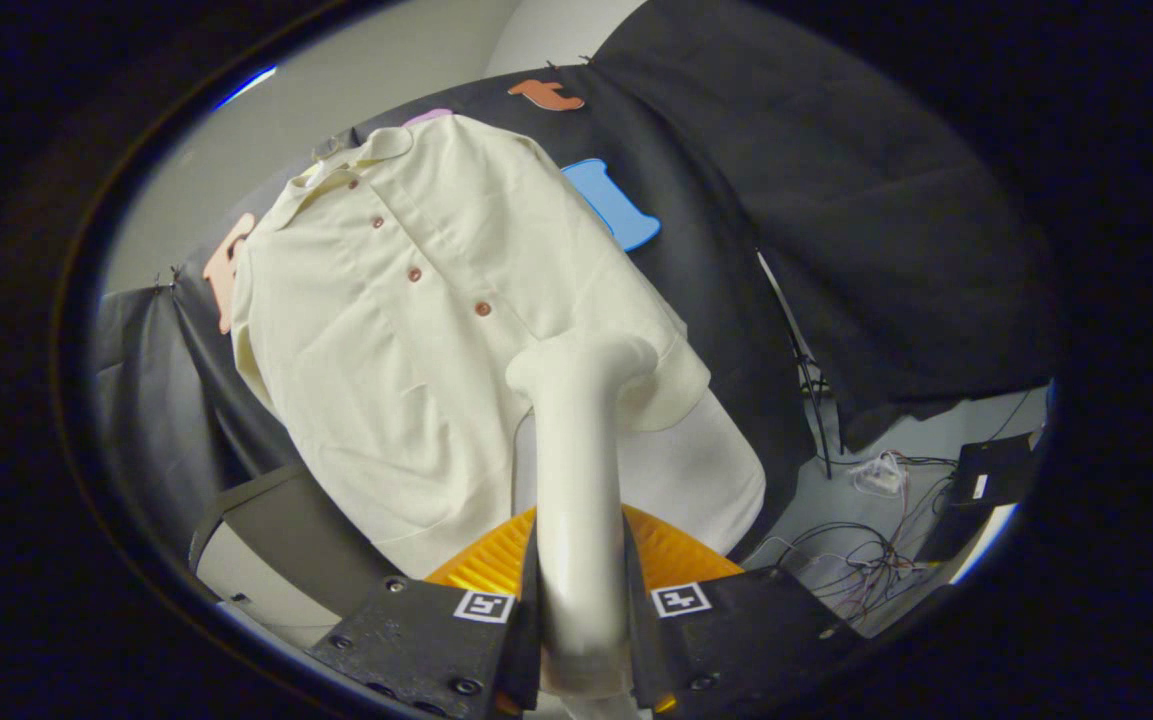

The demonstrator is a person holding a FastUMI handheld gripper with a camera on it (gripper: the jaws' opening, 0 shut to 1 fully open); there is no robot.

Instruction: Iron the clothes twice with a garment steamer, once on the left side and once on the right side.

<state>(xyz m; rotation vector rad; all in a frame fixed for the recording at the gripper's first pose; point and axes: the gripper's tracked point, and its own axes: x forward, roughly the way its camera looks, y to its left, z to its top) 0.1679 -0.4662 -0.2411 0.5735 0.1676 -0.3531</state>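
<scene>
A cream short-sleeved shirt (406,330) with brown buttons hangs on the black cloth wall, tilted in this view. My gripper (581,610) is shut on the white handle of a garment steamer (576,480), both fingers pressing its sides. The steamer's head (586,360) sits beyond the fingers, against the shirt's front just past the button line, near the sleeve on that side. An orange ribbed part (676,550) shows behind the handle, just above the fingers.
A white surface with tangled cables (861,560) and a black box (991,470) lies beside the shirt. A thin black rod (796,370) stands by the wall. A dark grey panel (286,530) sits below the shirt's hem.
</scene>
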